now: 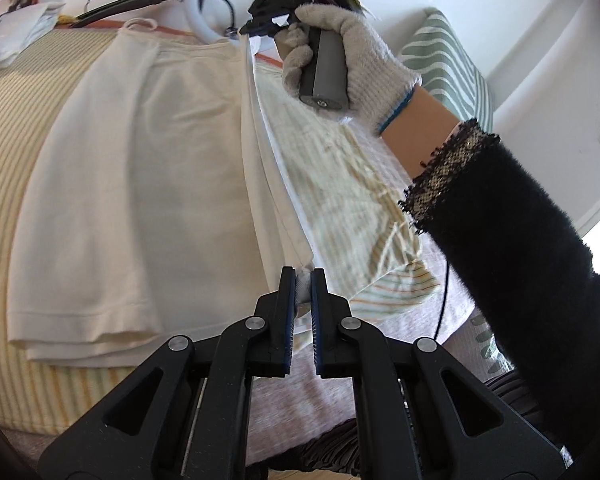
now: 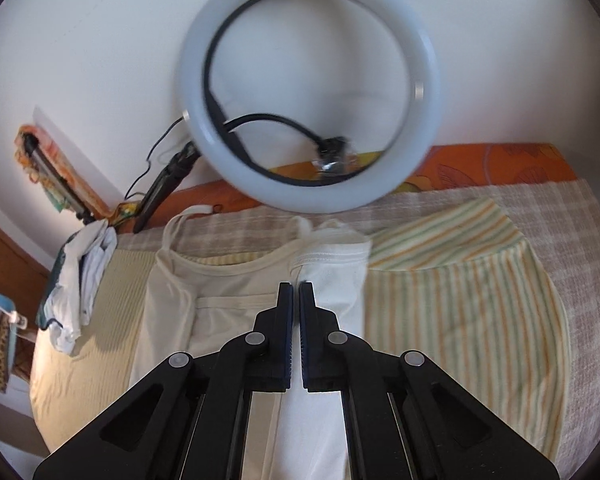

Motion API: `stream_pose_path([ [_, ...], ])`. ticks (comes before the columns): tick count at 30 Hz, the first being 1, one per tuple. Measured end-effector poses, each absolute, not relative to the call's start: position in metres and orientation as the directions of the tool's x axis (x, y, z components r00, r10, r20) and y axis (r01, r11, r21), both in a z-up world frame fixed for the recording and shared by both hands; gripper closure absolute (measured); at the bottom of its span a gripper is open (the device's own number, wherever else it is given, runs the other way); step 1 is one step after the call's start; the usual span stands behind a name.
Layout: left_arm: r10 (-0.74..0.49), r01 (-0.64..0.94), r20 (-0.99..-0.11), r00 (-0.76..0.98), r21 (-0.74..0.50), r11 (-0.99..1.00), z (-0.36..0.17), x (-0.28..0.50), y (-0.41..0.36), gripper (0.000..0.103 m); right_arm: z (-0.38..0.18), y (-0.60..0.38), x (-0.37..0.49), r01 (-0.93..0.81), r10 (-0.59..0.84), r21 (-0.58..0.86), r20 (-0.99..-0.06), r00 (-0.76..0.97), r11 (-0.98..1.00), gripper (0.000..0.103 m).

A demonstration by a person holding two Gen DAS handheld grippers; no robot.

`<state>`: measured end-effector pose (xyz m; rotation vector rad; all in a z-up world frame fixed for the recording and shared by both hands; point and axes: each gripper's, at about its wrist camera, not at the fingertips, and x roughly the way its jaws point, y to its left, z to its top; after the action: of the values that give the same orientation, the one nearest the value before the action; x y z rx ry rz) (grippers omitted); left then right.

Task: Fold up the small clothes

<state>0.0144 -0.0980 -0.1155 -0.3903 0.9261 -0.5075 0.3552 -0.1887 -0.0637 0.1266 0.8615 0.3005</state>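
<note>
The cream tank top (image 1: pixel 140 184) lies spread over a striped cloth (image 1: pixel 16 128) on the bed, filling the left wrist view from nine o'clock to the centre; it is a soft off-white knit with thin shoulder straps (image 2: pixel 188 216) toward twelve o'clock and a stitched double hem (image 1: pixel 88 314) toward seven o'clock. One side of it is lifted off the bed into a taut, narrow fold (image 1: pixel 260 152) that runs from the centre up toward twelve o'clock. The left hand-held gripper (image 1: pixel 303 280) is clenched on the lower corner of that raised edge, a bit of white fabric pinched between its blue-lined pads. The right hand-held gripper (image 1: pixel 266 26), held by a gloved hand (image 1: pixel 352 52) at one o'clock, grasps the upper end of the same edge; in its own view the right hand-held gripper (image 2: pixel 296 292) has its jaws nearly together with the white neckline trim (image 2: pixel 328 258) just ahead of them. A second striped garment (image 2: pixel 460 280) in yellow, green and orange lies flat at three o'clock, just beside the top. A ring light (image 2: pixel 308 88) stands at twelve o'clock against the wall.
</note>
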Motion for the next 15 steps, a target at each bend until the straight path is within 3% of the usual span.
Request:
stream_pose_path([
  [15,-0.528,0.2,-0.691,0.494,-0.501,0.842,-0.135,0.015,-0.075,0.098,-0.106,-0.121,0.369,-0.28,0.273,0.135,-0.793,0.545,0.951,0.101],
])
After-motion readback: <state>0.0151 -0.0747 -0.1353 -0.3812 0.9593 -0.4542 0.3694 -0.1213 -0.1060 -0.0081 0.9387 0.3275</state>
